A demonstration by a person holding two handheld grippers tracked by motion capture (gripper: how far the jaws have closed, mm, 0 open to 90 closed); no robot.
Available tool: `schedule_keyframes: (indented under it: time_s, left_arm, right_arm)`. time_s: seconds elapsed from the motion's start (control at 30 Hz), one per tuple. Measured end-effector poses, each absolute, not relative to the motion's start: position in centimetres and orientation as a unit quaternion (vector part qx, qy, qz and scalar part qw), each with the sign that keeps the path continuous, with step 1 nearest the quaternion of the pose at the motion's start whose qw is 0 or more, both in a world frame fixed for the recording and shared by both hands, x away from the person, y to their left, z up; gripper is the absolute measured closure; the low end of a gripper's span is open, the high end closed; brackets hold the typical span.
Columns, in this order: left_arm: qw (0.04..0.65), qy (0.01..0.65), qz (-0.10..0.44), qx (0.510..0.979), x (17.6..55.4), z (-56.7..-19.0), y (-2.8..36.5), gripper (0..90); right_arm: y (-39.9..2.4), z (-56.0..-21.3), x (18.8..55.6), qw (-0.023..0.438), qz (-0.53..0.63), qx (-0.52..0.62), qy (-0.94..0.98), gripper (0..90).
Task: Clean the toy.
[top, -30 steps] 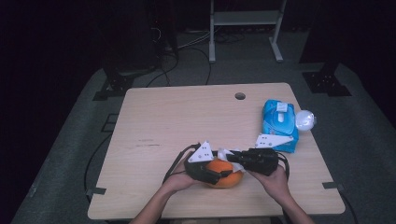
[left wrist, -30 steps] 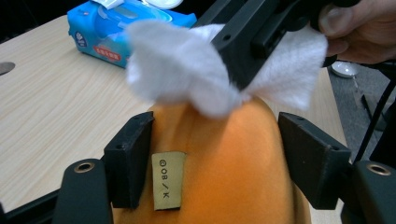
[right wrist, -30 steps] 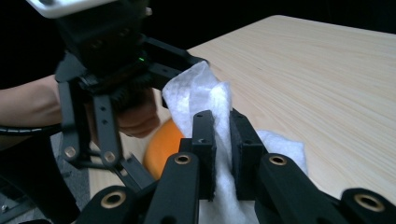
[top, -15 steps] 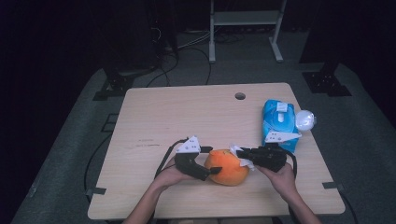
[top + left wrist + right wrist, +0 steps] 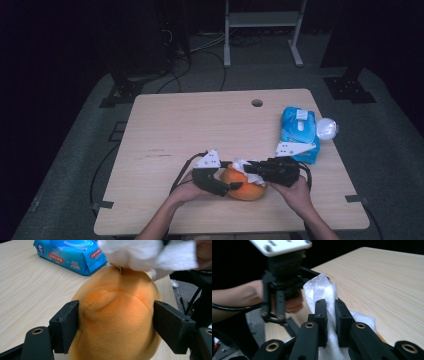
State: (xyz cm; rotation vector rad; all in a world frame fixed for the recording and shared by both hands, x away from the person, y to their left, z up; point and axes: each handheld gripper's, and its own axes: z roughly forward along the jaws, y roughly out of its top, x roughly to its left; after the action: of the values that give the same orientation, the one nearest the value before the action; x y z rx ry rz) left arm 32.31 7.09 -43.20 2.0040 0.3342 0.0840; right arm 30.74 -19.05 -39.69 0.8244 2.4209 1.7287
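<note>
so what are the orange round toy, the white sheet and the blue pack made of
Orange round toy: looks like plush fabric, with a short matte nap, stitched seams and a soft dent. White sheet: probably a nonwoven wipe, thin, fibrous and crumpled. Blue pack: seems to be glossy plastic film, printed, with shiny creases.

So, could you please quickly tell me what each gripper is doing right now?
Left gripper: jaws against both sides of the orange plush toy, just closing further on it.
Right gripper: closed on a white wipe.

Plush toy (image 5: pixel 117 320) btm cut off by frame edge; wipe (image 5: pixel 147 255) cropped at top, partly blurred.
</note>
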Motion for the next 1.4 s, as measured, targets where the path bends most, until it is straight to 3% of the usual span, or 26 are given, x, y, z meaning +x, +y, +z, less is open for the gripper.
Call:
schedule_keyframes:
  time_s: [0.2,0.37,0.7,0.73,0.83,0.9,1.13,1.4]
  left_arm:
    - [0.531,0.122,0.023,0.838,32.5,-43.1,7.6,21.5]
    - [0.532,0.130,0.009,0.837,33.2,-43.9,8.3,10.7]
    - [0.544,0.112,-0.017,0.831,33.3,-45.6,7.0,5.3]
    - [0.543,0.111,-0.012,0.832,33.1,-45.5,6.9,8.1]
    - [0.542,0.123,-0.008,0.831,32.9,-44.7,7.0,28.2]
    - [0.551,0.126,-0.003,0.825,32.6,-43.7,6.9,34.4]
    - [0.591,0.115,0.039,0.798,31.7,-39.3,8.1,36.9]
    - [0.515,0.112,0.069,0.847,31.6,-40.7,7.5,34.9]
  right_arm:
    - [-20.4,-40.9,31.4,0.037,0.542,0.286,0.789,81.3]
    - [-20.9,-40.9,31.2,0.042,0.537,0.283,0.794,81.4]
    - [-20.8,-40.9,31.1,0.039,0.537,0.277,0.796,81.1]
    - [-20.8,-40.8,31.1,0.040,0.537,0.277,0.796,81.1]
    - [-20.8,-40.5,31.0,0.045,0.545,0.276,0.791,81.2]
    - [-20.9,-40.0,30.9,0.052,0.557,0.275,0.782,81.3]
    - [-21.6,-39.0,30.8,0.058,0.590,0.276,0.756,81.6]
    - [-20.7,-41.4,31.8,0.047,0.538,0.304,0.785,81.5]
